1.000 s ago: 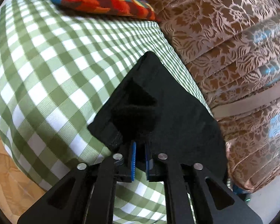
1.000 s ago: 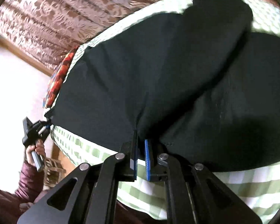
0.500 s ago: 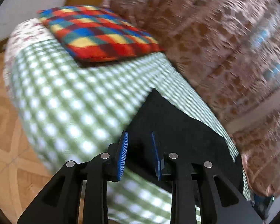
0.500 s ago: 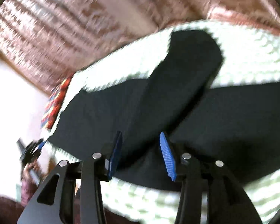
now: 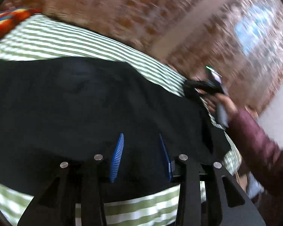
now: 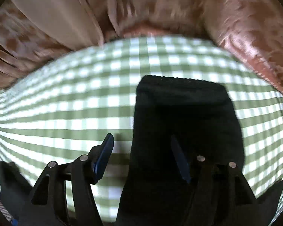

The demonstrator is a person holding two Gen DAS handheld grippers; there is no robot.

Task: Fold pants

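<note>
The black fabric pants (image 5: 96, 113) lie flat across the green-and-white checked bedcover (image 6: 66, 101), filling the lower centre of both frames. The left gripper (image 5: 141, 156) and right gripper (image 6: 143, 156) are both spread wide, holding nothing.

Left wrist view: looks forward along the spread fingers of the left gripper (image 5: 141, 156), close above the black pants (image 5: 88, 113), with the brown curtain (image 5: 179, 18) behind. Right wrist view: set close behind the right gripper (image 6: 141, 158), facing across the green checked cloth (image 6: 66, 98). Pants, cloth and curtain are shared by both.
</note>
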